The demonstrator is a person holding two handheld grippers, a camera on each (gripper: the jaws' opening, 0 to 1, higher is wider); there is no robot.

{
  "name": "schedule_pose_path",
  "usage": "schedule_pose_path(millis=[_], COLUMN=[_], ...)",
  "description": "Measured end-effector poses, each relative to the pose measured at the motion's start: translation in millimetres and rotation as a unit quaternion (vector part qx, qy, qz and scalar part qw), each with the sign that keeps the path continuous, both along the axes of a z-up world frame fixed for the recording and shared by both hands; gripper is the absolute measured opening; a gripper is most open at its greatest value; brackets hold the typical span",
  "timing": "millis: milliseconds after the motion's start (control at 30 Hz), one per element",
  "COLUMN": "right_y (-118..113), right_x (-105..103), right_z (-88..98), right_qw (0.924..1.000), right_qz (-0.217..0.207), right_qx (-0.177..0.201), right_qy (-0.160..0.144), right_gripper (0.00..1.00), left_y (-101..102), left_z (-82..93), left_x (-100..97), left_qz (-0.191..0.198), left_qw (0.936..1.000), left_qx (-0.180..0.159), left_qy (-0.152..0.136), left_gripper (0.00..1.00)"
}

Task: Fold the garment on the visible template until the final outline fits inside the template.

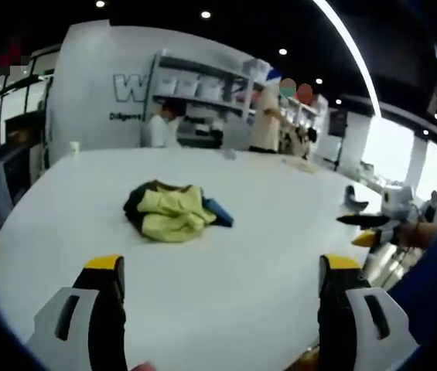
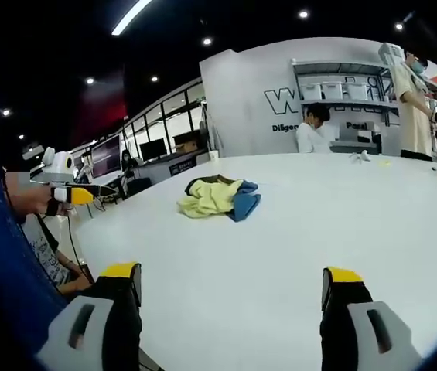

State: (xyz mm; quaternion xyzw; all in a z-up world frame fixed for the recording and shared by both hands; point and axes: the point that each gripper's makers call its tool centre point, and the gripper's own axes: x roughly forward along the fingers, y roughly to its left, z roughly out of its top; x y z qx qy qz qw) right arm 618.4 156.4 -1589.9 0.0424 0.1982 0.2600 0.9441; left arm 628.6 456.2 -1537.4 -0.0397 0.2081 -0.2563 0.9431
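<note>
A crumpled garment (image 1: 173,212), yellow with dark and blue parts, lies bunched on the white table (image 1: 226,294); in the right gripper view the garment (image 2: 220,196) sits left of centre. My left gripper (image 1: 222,267) is open, jaws wide apart, well short of the garment with nothing between them. My right gripper (image 2: 232,278) is open too, also short of the cloth and holding nothing. The right gripper (image 1: 373,226) shows at the right edge of the left gripper view, and the left gripper (image 2: 75,193) at the left edge of the right gripper view. No template outline is discernible on the table.
People stand by shelving (image 1: 203,93) beyond the table's far edge, near a white wall with lettering (image 2: 284,100). Small items (image 2: 361,156) lie on the far side of the table. A blue sleeve (image 1: 435,286) crosses the right side.
</note>
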Motion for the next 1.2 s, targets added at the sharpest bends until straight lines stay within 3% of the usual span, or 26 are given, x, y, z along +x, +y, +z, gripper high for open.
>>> schedule_pose_path(millis=[533,1000,1200], right_y=[9.0,19.5,33.0], right_x=[8.4,36.1,65.3], right_z=[-8.3,-13.9,-12.5], right_qw=[0.9998,0.9993,0.9982], right_qz=[0.010,0.022,0.054], right_qx=[0.002,0.014,0.010], right_qy=[0.015,0.026,0.026], right_gripper=[0.93,0.90,0.89], left_y=[1.6,2.4,2.6], left_z=[-5.1,-8.0,-9.3], left_x=[5.9,19.5,23.2], left_qz=[0.000,-0.003,-0.002], left_qw=[0.9999,0.9999,0.9998], left_qx=[0.002,-0.005,-0.011], left_qy=[0.010,0.014,0.016], left_gripper=[0.99,0.99,0.99])
